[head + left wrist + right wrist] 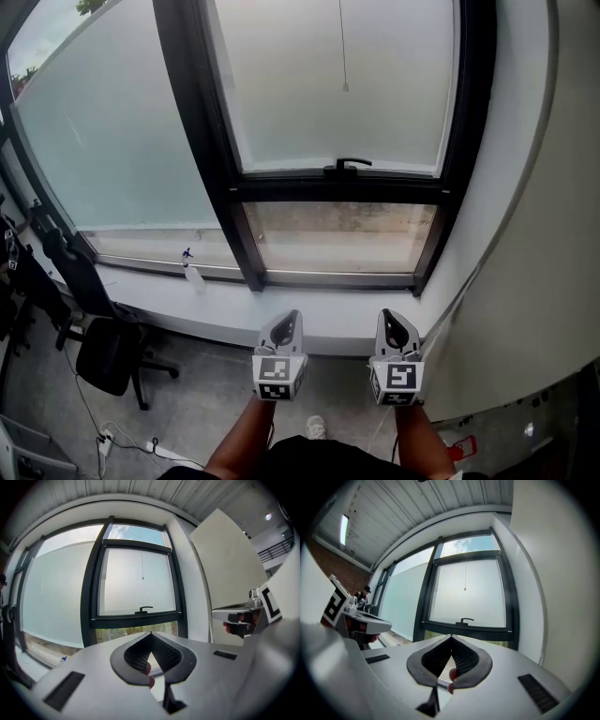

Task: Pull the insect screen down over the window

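Black-framed window, thin pull cord mid-pane

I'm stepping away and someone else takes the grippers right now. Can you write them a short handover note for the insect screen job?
Left gripper: shut, empty, held low in front of the sill.
Right gripper: shut, empty, beside the left one and apart from it.
Things: the pull cord hangs in front of the upper pane, its end above the window handle. Neither gripper touches it.
Done: nothing that shows; both grippers are short of the window.
Left: probably reach up, grip the cord's end and draw the screen down. The pane looks milky, so I cannot tell how far down the screen sits.
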Available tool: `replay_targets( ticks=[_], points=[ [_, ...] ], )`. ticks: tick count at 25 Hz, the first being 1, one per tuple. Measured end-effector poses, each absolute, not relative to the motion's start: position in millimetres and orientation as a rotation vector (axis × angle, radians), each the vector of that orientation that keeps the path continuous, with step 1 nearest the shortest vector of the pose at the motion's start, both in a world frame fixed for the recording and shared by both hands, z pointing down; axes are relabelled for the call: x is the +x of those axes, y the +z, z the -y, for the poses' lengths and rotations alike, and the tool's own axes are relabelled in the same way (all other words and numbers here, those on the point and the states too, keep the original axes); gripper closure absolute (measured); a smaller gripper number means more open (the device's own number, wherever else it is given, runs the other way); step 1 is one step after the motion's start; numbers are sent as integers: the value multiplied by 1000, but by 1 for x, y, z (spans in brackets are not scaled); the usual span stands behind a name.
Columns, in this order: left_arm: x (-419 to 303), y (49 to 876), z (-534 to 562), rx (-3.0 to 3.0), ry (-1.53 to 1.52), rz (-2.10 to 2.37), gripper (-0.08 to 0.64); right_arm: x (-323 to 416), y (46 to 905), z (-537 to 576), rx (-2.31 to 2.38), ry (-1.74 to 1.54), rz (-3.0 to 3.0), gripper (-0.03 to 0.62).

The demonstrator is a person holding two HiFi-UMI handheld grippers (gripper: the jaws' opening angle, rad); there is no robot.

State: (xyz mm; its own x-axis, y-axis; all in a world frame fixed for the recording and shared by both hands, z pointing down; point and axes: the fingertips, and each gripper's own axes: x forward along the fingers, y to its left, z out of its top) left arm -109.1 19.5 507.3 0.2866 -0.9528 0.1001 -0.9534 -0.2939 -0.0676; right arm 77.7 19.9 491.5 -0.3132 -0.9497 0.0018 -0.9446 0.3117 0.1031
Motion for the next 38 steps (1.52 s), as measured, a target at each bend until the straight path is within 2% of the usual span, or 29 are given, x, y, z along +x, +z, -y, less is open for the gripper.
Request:
replay_targets(
  ticks=[8,16,38],
  points=[
    [-134,515,44,2553,203,1808,557,50,498,33,1773,-100,2505,589],
    [-156,510,98,2536,186,1839,557,59,487,87,1852,-180,2498,589],
    [-104,479,281,2547,158,1872,557,95,458,284,1851,-200,2550,589]
  ],
)
